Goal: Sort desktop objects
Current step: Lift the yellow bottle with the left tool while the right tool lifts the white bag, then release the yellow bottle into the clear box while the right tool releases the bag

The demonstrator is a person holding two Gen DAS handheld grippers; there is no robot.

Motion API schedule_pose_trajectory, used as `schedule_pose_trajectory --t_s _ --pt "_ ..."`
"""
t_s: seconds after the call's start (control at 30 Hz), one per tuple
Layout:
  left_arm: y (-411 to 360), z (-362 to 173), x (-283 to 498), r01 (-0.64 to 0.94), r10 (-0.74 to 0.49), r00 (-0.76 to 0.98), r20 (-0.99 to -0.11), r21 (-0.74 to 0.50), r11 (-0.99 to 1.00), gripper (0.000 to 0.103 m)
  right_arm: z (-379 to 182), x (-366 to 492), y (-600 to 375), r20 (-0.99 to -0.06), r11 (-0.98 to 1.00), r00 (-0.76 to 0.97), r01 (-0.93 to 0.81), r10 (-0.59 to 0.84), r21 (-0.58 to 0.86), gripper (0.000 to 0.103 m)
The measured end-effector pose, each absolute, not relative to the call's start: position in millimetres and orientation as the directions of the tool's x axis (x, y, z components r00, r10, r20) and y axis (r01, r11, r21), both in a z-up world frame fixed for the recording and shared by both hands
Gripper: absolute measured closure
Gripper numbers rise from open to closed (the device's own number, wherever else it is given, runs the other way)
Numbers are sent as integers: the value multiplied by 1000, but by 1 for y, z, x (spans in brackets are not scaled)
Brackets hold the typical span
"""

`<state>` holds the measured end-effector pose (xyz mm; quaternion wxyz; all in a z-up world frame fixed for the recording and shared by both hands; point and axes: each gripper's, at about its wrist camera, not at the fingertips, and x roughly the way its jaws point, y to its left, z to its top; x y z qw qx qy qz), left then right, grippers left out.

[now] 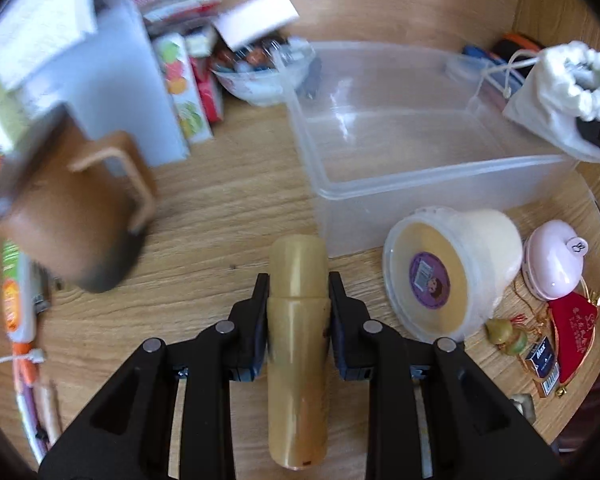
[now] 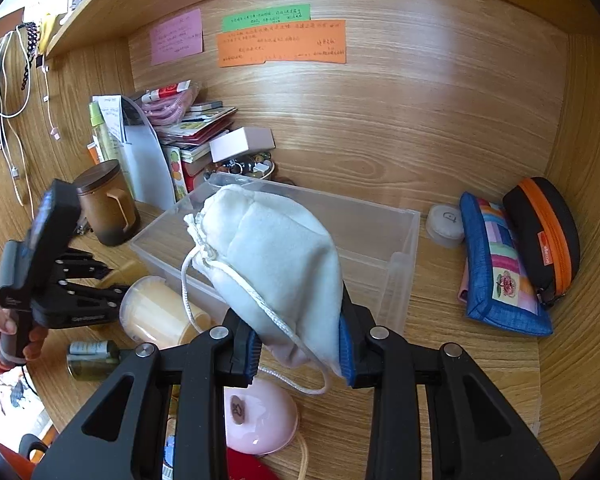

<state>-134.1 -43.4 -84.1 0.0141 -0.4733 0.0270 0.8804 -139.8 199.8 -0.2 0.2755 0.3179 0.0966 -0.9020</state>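
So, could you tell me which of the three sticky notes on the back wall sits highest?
The green note; it sits above the wide orange note, with the pink note lower to its left.

A pale amber tube [image 1: 298,344] sits between black gripper fingers with blue pads [image 1: 260,344]. A white drawstring bag [image 2: 276,272] hangs over a clear plastic box [image 2: 396,240]. The desk [image 1: 228,208] is light wood grain. A brown mug [image 1: 72,216] darkens toward its base. A cream tub [image 1: 452,272] carries a purple round sticker. A pouch [image 2: 500,272] is blue with multicoloured patchwork and a pink flower. A case [image 2: 544,232] is black with an orange zip. Pink, green and orange notes [image 2: 280,42] are on the back panel.
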Motion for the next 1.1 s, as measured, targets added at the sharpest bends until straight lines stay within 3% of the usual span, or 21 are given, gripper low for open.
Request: schedule_pose_trajectory --t_s 0.4,0.67,1.1 --pt "-38 -12 -122 -10 33 -705 -708 -36 -999 77 -3 -156 196 -634 -828 -642 560 -432 -4 75" --pt "-18 43 -124 -107 125 -769 -627 -66 -992 77 -5 -164 189 -636 -823 -638 568 -435 -6 75" --pt "16 24 -189 -183 189 -713 -675 -81 -980 77 -17 -198 173 -669 -820 -618 571 -413 -21 75"
